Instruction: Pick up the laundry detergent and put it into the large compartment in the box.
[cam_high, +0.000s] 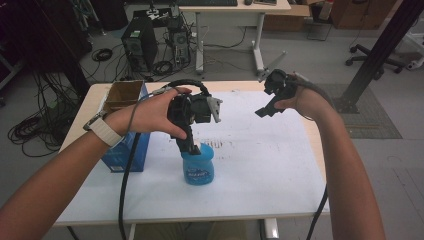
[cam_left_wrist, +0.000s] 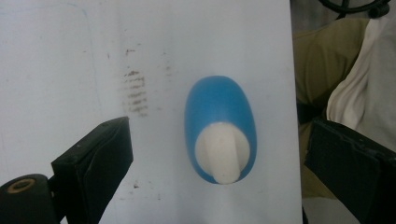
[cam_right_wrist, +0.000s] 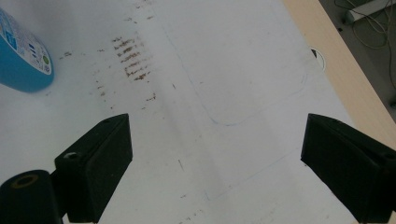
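Bare tabletop (cam_high: 270, 150) right of bottle (cam_high: 198, 167)

A bottle (cam_high: 198, 168) stands upright on the surface (cam_high: 260, 165), directly below the left gripper (cam_high: 191, 146), whose spread jaws sit one to either side of its cap (cam_left_wrist: 223, 154). A cardboard box (cam_high: 122, 127) rests on the surface to the left of those jaws, just beside the bottle. The right gripper (cam_high: 265, 111) hangs above the surface well to the right; the bottle lies off to the far left of its spread jaws.
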